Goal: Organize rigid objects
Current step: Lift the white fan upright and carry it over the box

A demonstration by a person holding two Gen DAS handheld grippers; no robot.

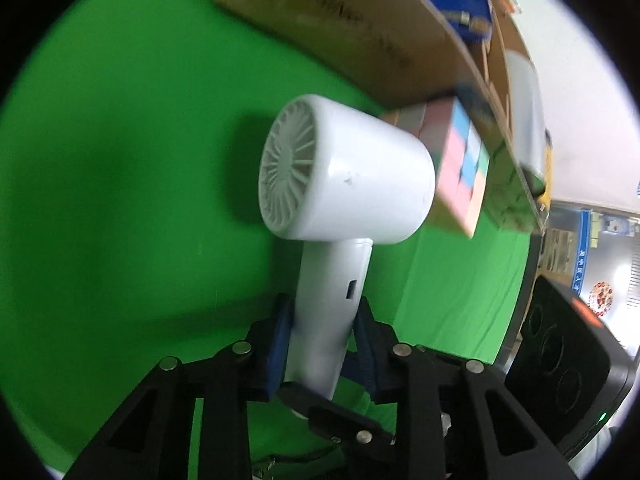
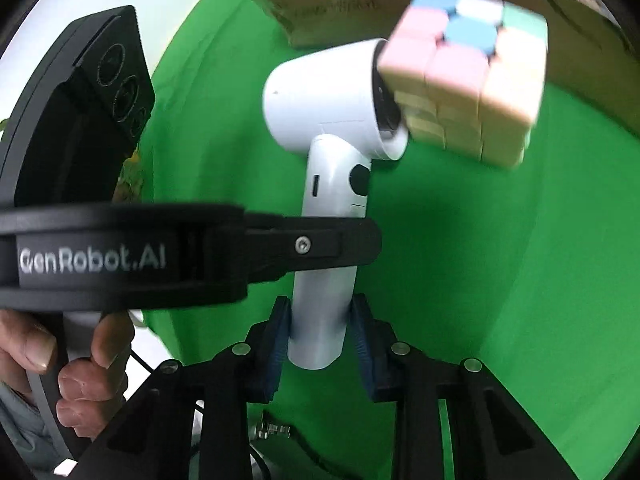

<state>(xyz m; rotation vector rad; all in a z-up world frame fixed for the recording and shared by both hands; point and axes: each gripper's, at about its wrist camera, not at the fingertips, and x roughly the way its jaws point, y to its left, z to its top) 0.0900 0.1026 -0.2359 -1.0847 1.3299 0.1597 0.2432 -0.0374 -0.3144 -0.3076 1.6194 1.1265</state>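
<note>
- In my left wrist view, the left gripper (image 1: 324,336) has its blue-padded fingers (image 1: 278,344) pressed against both sides of the handle of the white plastic hair dryer (image 1: 348,176), so I read it as clamped on the handle.
- The dryer is held up over the green cloth tabletop (image 1: 120,200), its vented rear grille turned toward my camera and its barrel pointing away toward the pastel-coloured puzzle cube (image 1: 460,168).
- The cube sits right at the dryer's nozzle end, against the wall of the brown cardboard box (image 1: 360,28); motion blur keeps me from telling whether cube and dryer touch.
- In my right wrist view, the right gripper (image 2: 320,336) brackets the bottom end of the same handle; the left pad (image 2: 280,340) meets the plastic, but on the other side I think I see a sliver of green, so I cannot tell if it is gripping.
- The left gripper's black body crosses the handle higher up, with the person's left hand (image 2: 72,364) on its grip.
- The cube appears just beside the nozzle, with the box behind it.
</note>
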